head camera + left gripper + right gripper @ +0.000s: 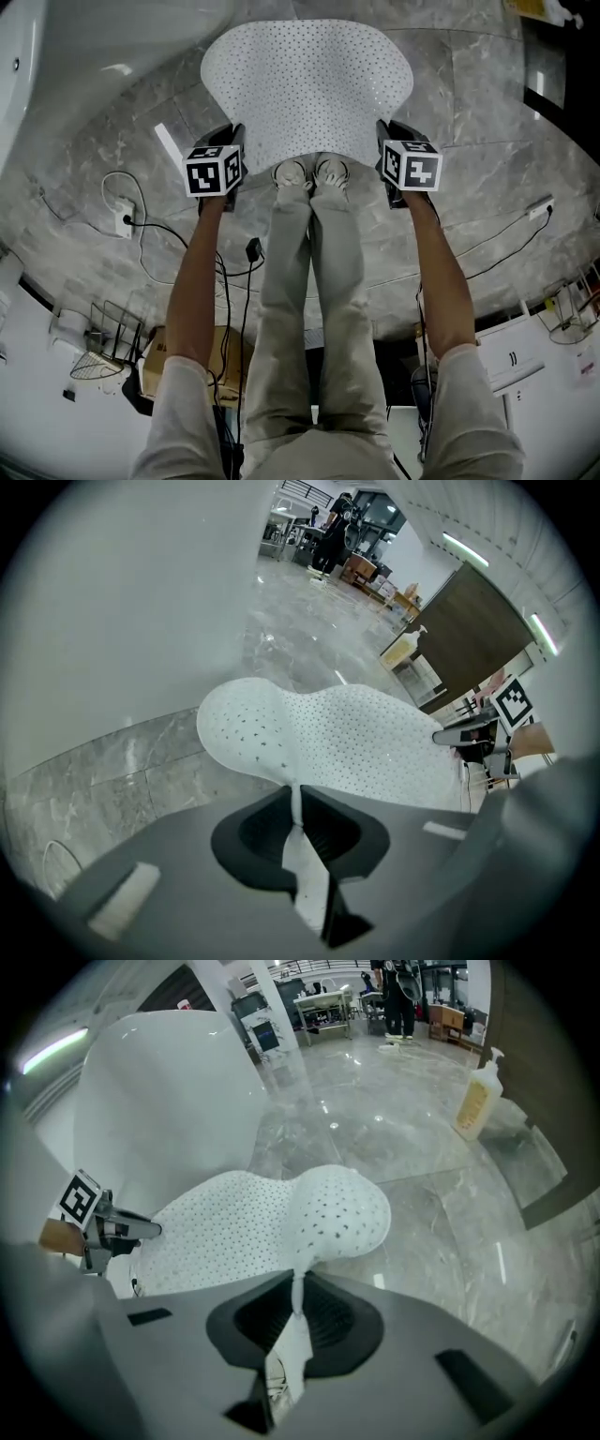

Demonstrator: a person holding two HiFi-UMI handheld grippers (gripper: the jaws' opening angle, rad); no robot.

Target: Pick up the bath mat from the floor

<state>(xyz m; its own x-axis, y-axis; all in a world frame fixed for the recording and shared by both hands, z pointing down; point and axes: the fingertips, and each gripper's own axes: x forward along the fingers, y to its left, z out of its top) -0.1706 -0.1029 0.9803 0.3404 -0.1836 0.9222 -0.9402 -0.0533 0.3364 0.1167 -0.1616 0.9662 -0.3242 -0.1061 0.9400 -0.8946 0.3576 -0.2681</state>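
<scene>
The white perforated bath mat (305, 86) hangs stretched between both grippers, lifted above the grey marble floor. My left gripper (230, 150) is shut on the mat's near left edge, and a thin white strip of it runs between the jaws in the left gripper view, where the mat (347, 747) spreads out ahead of the left gripper (298, 803). My right gripper (386, 148) is shut on the near right edge. In the right gripper view the mat (253, 1227) fans out from the pinched edge at the right gripper (298, 1293).
A white bathtub (75, 56) curves along the left. The person's shoes (311, 174) stand just below the mat's near edge. Black and white cables (150, 230) and a wall plug lie on the floor at left. A soap bottle (475, 1101) stands on the floor at right.
</scene>
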